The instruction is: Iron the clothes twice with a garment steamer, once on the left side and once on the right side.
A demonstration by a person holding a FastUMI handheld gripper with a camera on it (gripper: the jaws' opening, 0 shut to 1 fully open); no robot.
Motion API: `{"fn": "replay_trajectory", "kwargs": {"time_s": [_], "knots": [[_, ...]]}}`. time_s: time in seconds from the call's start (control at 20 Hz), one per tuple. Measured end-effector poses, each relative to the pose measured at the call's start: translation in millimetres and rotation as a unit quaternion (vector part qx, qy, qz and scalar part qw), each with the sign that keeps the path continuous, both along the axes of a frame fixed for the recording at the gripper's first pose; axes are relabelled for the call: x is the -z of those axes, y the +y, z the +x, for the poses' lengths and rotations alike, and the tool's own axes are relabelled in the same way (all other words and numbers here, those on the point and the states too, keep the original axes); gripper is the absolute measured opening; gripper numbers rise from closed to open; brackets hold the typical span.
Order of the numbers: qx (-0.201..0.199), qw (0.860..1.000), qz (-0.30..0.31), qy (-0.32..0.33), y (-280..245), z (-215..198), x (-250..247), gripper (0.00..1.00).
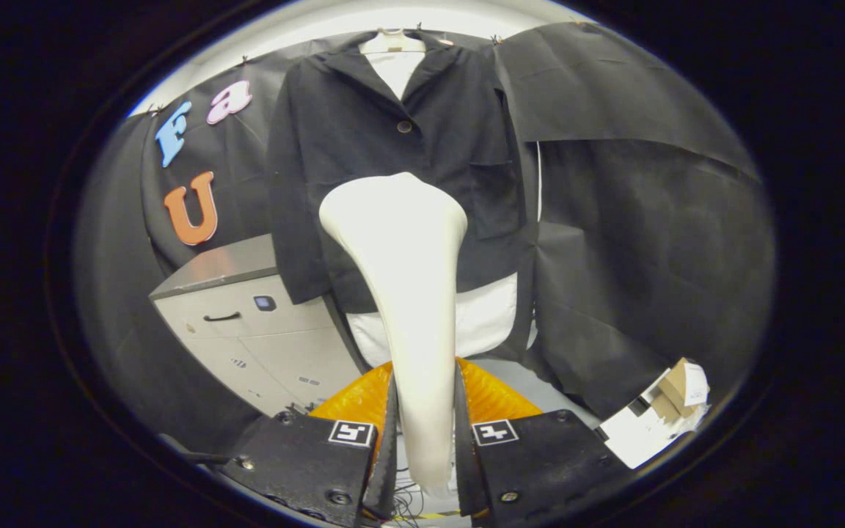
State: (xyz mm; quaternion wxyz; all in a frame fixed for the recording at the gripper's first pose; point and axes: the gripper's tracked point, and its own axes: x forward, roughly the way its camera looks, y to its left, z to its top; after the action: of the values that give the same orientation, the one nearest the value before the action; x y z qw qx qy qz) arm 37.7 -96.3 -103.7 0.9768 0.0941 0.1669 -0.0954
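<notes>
Gripper view: dark jacket point(393, 169) hanging on a white hanger point(392, 42) against the booth wall, well beyond the fingers, buttoned over a white garment point(485, 323) exposed at collar and hem. Judged soft and light: expected to swing and fold under pressure, so passes call for light contact and a steady line down each front panel.

To the left of the jacket and lower, a grey cabinet point(246, 323) with a drawer handle, partly overlapped by the jacket's sleeve side. To the right, on the floor, a cardboard box with white sheets point(661, 414). Directly below the hem, an orange item point(492, 400), identity unclear, partly hidden behind the fingers.

Garment steamer point(408, 293), pale and smooth, rising from between the fingers with its broad head in front of the jacket's lower middle. Judged rigid, moderately heavy and slippery on its curved shell; narrow handle the correct hold point.

Gripper point(425, 433) clamped on the steamer handle, one finger pressing each side.

Steamer head centred, not yet offset to the left or right panel. Cabinet likely to limit travel on the left pass.
</notes>
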Motion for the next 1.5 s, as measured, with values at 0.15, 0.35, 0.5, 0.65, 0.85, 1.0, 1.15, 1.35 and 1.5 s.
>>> {"fn": "replay_trajectory", "kwargs": {"time_s": [0.15,0.35,0.5,0.65,0.85,1.0,1.15,1.35,1.5], "knots": [[-0.006,1.000,0.000,-0.006,23.2,-22.2,-12.8,0.36],[-0.016,1.000,0.000,-0.008,47.5,-52.4,-24.5,0.36],[-0.034,0.999,-0.012,-0.016,64.3,-70.8,-28.0,0.36],[-0.049,0.998,-0.023,-0.023,77.6,-95.5,-25.9,0.36],[-0.072,0.996,-0.042,-0.030,93.6,-123.6,-19.3,0.36],[-0.085,0.995,-0.046,-0.036,100.5,-142.0,-16.0,0.36],[-0.094,0.994,-0.046,-0.043,101.6,-154.6,-16.1,0.36],[-0.095,0.992,-0.061,-0.049,99.3,-164.2,-17.5,0.36],[-0.099,0.992,-0.064,-0.050,100.0,-175.6,-13.7,0.36]]}}
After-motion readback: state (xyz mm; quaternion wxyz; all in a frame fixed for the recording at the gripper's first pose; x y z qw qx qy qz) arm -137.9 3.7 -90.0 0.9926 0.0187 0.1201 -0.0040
